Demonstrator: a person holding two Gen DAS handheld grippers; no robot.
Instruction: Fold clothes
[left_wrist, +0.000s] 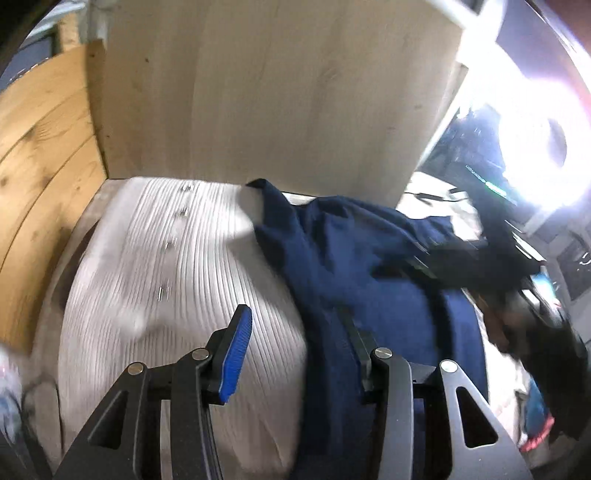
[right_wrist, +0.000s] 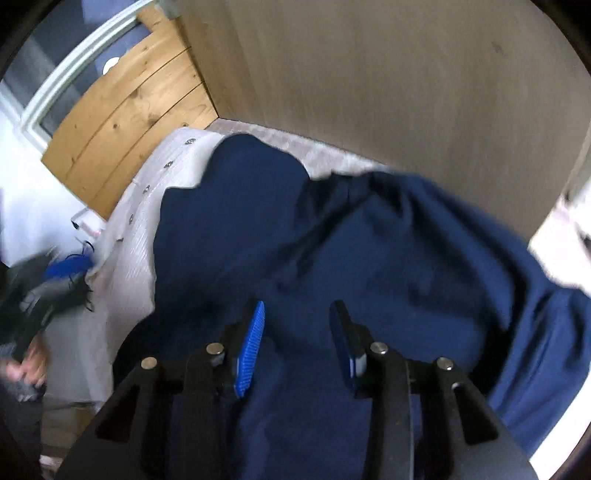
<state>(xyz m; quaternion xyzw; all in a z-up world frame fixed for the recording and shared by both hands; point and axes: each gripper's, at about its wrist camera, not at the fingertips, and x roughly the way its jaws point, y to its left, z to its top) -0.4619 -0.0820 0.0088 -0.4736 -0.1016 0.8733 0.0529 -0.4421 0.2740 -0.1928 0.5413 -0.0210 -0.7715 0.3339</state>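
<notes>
Two garments lie on the bed (right_wrist: 332, 155): a navy garment (right_wrist: 332, 240) bunched at its far corner by the wood panel (right_wrist: 369, 74), overlapping a white ribbed shirt (left_wrist: 177, 266) toward the plank headboard (left_wrist: 44, 147). Step looks like an early regrasp. Left hand-held gripper (left_wrist: 295, 347) straddles the navy edge, pads not visibly pressing; right hand-held gripper (right_wrist: 299, 339) hovers released over navy cloth. Next: pinch an edge, spread flat. Room cluttered, blurred.

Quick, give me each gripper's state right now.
Left gripper: jaws apart, nothing between the pads, above the white striped shirt.
Right gripper: jaws apart, nothing pinched, over the navy garment.
</notes>
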